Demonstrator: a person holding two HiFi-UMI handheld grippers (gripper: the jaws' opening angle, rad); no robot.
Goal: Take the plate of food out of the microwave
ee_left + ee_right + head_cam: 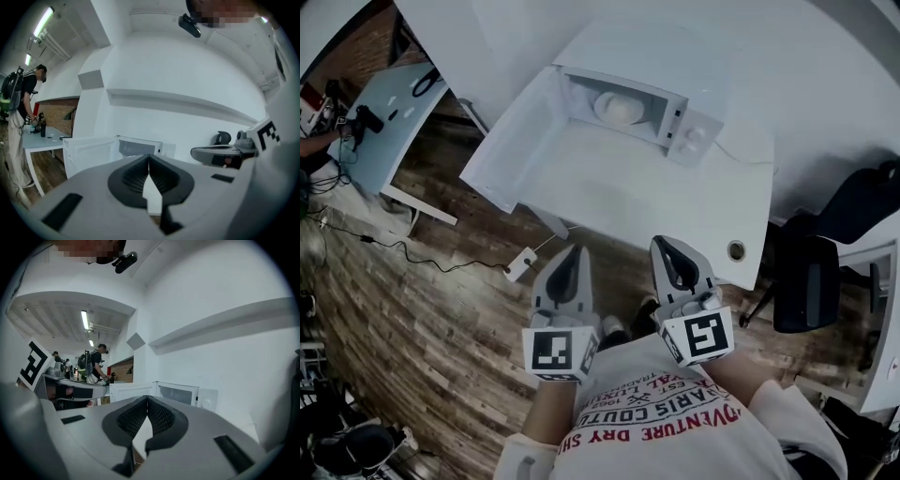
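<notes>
White microwave [675, 117] and table [656, 211], brown plank floor [422, 309], grey left gripper [572, 251] and right gripper [664, 244], black-and-white cubes [551, 352].

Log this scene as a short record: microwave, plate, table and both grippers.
microwave: on the white table, door swung open
plate of food: inside the microwave, nothing touching it
left gripper: shut, empty, short of the table
right gripper: shut, empty, beside the left gripper
task status: plate not yet taken out
</notes>
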